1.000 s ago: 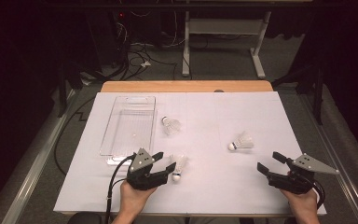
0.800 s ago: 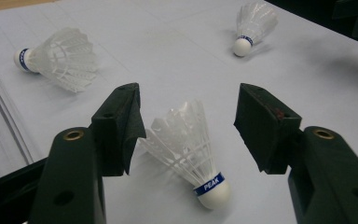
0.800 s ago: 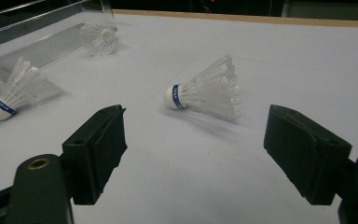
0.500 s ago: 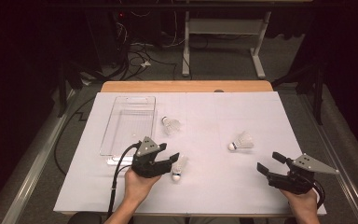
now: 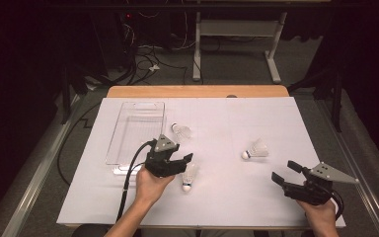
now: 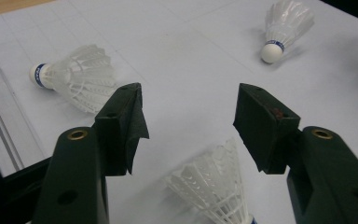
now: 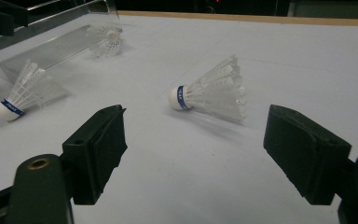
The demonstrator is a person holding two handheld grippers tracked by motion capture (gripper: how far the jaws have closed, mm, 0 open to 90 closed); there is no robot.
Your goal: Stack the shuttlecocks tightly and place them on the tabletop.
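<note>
Left gripper (image 5: 183, 164) sat just left of centre in the high view, jaws spread and just closing a little, nothing pinched. We saw the near shuttlecock (image 5: 189, 176) lying on the white surface (image 5: 276, 128) right under it; in the left gripper view its skirt (image 6: 214, 184) sat low between the jaws, pads not touching. Right gripper (image 5: 285, 174) rested at lower right, jaws spread wide, empty.

Two more shuttlecocks: one (image 5: 180, 131) above the left gripper beside the clear tray (image 5: 128, 133), one (image 5: 254, 149) right of centre, on its side.

We judged the shuttlecock very light, likely to roll or skid at a nudge. Feather skirt thin, ribbed, translucent, easily crushed. The rounded white cork (image 5: 185, 186) with its blue band looked firm; we judged that, or the skirt's narrow neck just above it, the safest hold. Tray stiff, glossy, shallow-walled.
</note>
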